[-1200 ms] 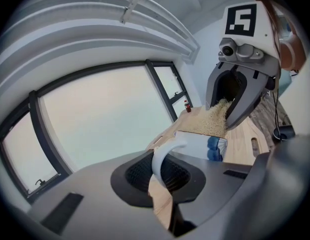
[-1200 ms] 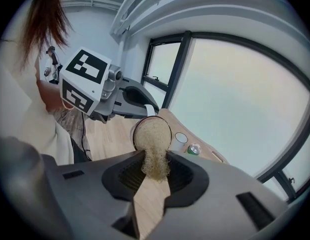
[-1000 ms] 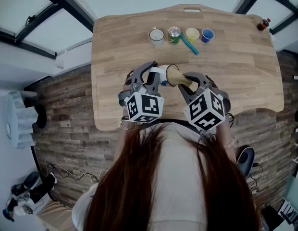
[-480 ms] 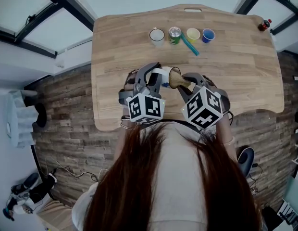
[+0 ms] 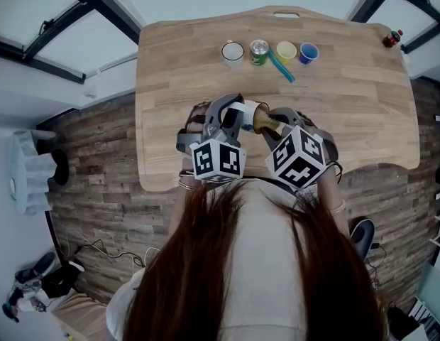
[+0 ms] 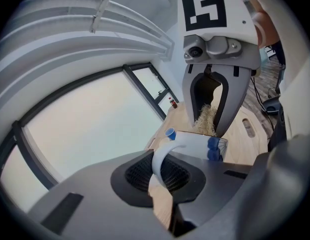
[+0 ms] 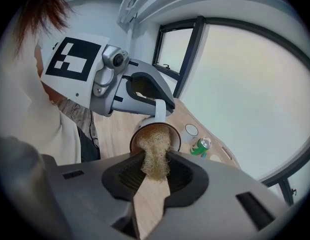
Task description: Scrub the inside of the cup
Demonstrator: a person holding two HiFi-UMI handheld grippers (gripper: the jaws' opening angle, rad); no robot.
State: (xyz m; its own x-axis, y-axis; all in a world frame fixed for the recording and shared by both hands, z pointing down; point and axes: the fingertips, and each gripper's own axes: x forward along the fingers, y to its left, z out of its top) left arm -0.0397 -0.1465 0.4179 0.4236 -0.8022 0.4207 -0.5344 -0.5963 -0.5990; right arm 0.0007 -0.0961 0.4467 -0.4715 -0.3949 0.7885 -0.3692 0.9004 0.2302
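Sitting handle-first in left gripper (image 6: 162, 176): cup (image 6: 194, 145)

The white ceramic cup (image 6: 192, 143) shows blue markings outside and brown within. The fibrous scrubber (image 7: 154, 159) is pale tan. The wooden table (image 5: 348, 112) is light and grained. Also a green can (image 5: 258, 52), a yellow cup (image 5: 284, 50) and a blue cup (image 5: 308, 52).

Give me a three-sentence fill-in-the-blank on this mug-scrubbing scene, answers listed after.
The left gripper is shut on the ____ of the white mug. The right gripper grips a fibrous scrubber whose far end sits inside the ____. On the table, the green can stands between the white cup and the ____ cup.
Missing words: handle; mug; yellow.
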